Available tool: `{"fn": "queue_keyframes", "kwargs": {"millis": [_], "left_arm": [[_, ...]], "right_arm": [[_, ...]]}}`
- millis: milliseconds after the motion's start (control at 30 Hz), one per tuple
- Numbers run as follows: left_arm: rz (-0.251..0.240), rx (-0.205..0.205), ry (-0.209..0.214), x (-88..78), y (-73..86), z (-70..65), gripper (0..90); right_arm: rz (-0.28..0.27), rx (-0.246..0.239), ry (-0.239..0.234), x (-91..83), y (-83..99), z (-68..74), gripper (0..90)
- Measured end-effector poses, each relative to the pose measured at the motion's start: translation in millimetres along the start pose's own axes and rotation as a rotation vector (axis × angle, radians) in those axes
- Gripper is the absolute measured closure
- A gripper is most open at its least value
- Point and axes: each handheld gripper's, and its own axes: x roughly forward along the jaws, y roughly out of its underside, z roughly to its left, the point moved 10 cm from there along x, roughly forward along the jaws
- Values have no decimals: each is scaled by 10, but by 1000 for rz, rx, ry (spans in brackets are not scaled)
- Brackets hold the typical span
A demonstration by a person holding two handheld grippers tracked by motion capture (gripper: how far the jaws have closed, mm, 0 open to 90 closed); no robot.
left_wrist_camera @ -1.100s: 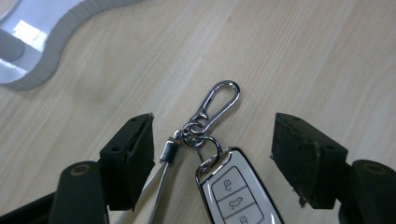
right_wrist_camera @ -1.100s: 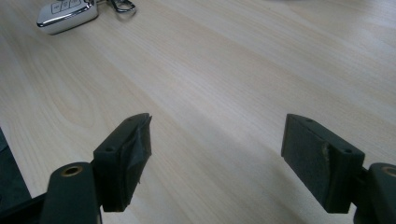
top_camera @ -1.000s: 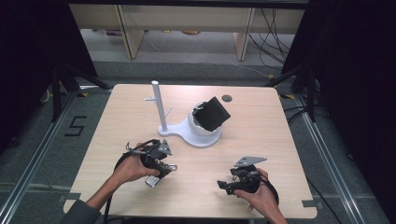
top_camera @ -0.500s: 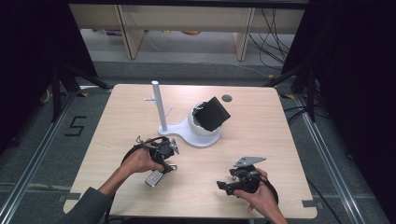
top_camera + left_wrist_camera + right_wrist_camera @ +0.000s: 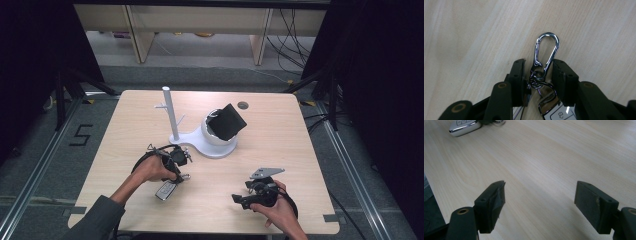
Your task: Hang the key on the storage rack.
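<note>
With the left hand-held gripper [image 5: 537, 75] straddling the carabiner's [image 5: 546, 52] base near the left of the surface [image 5: 280, 150], jaws apparently not yet clamped, the smooth metal could slip aside (the right hand-held gripper [image 5: 540, 205] gapes empty).

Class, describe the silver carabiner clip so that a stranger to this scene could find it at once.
Start at the white stand on the wooden table, then drop towards the person's left hand. The carabiner lies flat between the left gripper jaws: a shiny pear-shaped metal loop, linked by rings to the car key fob.

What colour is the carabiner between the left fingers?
Shiny silver chrome carabiner, seen best in the left gripper view.
</note>
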Motion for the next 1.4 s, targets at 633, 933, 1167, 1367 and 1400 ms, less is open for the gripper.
{"fn": "queue_keyframes", "kwargs": {"millis": [633,933,1167,1367,1400], "left_arm": [[132,29,9,23,-54,-94,735],[145,12,8,19,-40,-66,713],[164,19,5,14,-20,-65,740],[146,43,6,11,-15,-68,748],[144,45,7,8,-15,-59,748]], "right_arm": [[22,-33,-5,-3,16,7,254],[14,-25,-5,13,18,14,254],[18,-30,-8,22,22,27,255],[8,-28,-11,24,13,15,255],[25,-36,-6,9,22,-5,256]]}}
